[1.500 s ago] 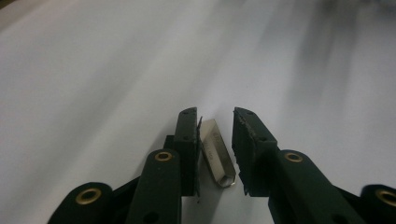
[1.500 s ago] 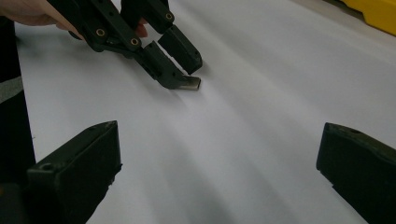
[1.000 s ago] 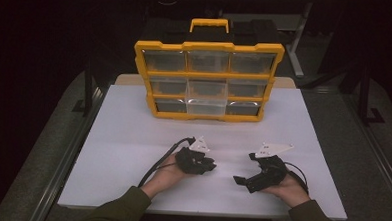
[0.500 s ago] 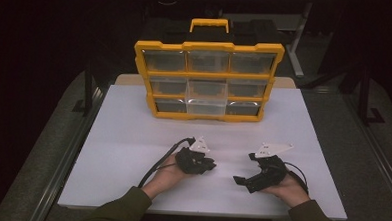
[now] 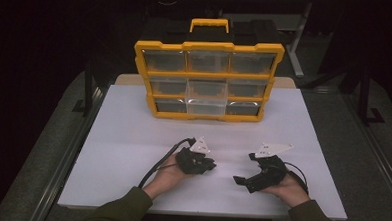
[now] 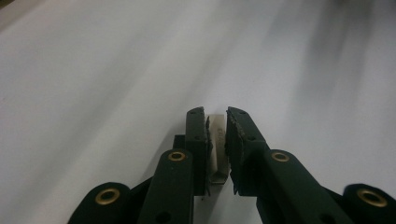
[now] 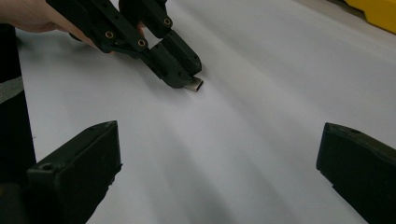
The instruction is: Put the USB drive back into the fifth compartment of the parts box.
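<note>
Tiny letters on small metal piece [image 6: 217, 140], too blurry to read. Pinched between left gripper [image 6: 215, 122] jaws, tip poking out. Right gripper [image 7: 219, 154] jaws spread wide, holding nothing.

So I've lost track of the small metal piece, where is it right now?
The metal piece is clamped in the left gripper, low over the white table, in front of the yellow organizer and left of the open right gripper.

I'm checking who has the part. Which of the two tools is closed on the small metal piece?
The left tool, held low over the white table, clamps the small metal piece; the right tool stands wide open, nothing between.
</note>
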### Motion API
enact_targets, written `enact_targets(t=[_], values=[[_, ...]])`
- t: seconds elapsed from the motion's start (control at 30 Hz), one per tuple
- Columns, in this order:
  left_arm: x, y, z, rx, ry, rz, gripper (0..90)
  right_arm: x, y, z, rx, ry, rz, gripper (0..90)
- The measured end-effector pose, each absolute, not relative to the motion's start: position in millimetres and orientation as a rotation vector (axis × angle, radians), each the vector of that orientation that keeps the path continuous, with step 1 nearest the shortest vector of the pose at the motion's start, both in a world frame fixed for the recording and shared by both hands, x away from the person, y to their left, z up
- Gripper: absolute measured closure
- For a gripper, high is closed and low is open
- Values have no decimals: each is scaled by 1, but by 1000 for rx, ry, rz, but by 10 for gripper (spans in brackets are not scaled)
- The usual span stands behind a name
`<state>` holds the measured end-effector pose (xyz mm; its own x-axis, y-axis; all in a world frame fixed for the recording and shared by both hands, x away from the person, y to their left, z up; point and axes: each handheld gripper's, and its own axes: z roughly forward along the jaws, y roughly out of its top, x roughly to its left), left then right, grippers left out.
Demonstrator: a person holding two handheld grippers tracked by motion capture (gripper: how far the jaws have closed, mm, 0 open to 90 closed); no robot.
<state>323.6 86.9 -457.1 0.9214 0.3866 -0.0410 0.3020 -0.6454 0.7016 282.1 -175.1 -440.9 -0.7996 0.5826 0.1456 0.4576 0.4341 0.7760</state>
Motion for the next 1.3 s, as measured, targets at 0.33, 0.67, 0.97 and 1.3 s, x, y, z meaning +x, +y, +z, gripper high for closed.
enact_targets(t=[0.33,0.67,0.97,1.3], values=[[328,93,-453,2294,509,123,794,282,-175,-441,922,2534,1304,0],[332,103,-444,2267,535,131,794,281,-176,-440,922,2533,1305,0],[336,110,-439,2248,555,139,794,281,-176,-440,923,2533,1305,0],[340,121,-435,2240,577,139,794,281,-176,-440,922,2534,1306,0]])
